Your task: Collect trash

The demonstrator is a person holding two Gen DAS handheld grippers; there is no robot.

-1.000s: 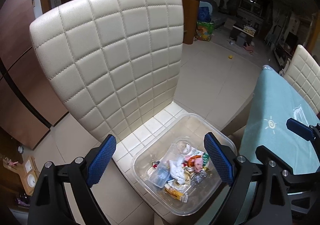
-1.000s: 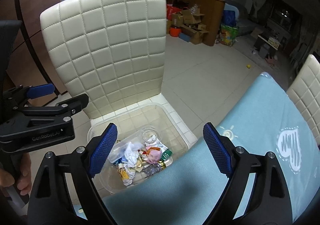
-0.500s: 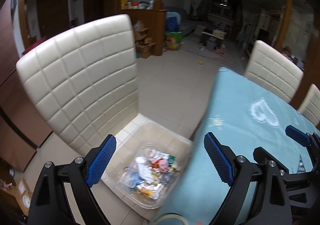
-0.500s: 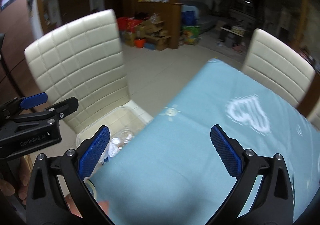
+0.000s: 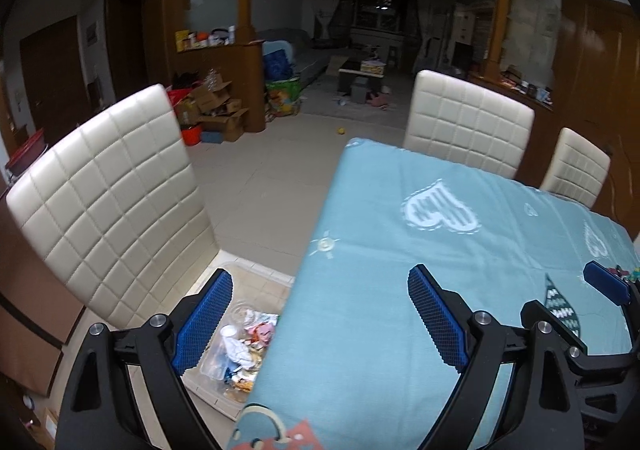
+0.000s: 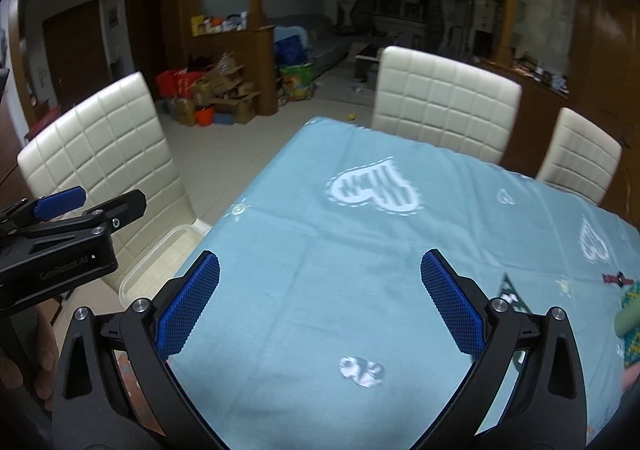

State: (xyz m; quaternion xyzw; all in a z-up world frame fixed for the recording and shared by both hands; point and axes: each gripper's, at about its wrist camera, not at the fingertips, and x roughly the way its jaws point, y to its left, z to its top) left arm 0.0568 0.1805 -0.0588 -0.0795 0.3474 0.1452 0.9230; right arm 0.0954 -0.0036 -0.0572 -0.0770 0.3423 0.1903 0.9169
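Both empty, wide: left hand-held gripper [image 5: 320, 320], right hand-held gripper [image 6: 320, 304]; bin [image 5: 224, 378] on chair holds trash [image 5: 240, 346]; scraps [image 6: 630, 306] left at counter [image 6: 320, 234] right edge.

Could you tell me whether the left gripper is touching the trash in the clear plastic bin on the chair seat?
Apart. In the left wrist view the left gripper hangs open above the clear bin, nothing between its fingers.

The left gripper [image 5: 320, 320] has black arms and blue textured pads. Silver screws stud the matching right gripper [image 6: 320, 298].
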